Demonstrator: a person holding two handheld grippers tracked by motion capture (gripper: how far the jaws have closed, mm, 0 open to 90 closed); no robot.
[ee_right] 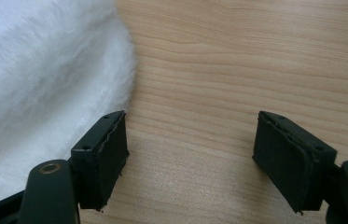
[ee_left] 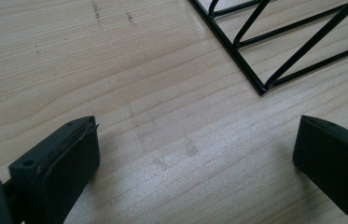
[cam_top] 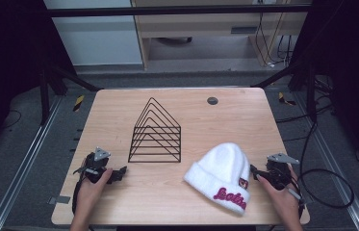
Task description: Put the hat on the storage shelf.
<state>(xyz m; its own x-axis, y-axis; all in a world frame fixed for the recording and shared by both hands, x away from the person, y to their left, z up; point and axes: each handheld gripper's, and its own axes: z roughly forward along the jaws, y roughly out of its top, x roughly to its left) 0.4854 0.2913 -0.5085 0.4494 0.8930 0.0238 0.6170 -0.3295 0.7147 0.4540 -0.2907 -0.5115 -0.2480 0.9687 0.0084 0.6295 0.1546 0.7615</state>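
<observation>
A light wooden worktop (cam_top: 119, 103) stands on grey floor (cam_top: 23, 144). Beyond its far edge are a pale cabinet (cam_top: 191, 24), a white panel (cam_top: 95, 38), and dangling cables (cam_top: 273, 43); the sides lie dark.

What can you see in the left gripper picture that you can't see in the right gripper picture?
The left gripper view has a corner of the black wire rack, standing on the table just past the open jaws of the left gripper. The right gripper view has the fluffy white hat, lying beside one jaw of the right gripper; nothing is between those open jaws. Both views share the light wooden table and a pair of black jaws rising from the bottom.
</observation>
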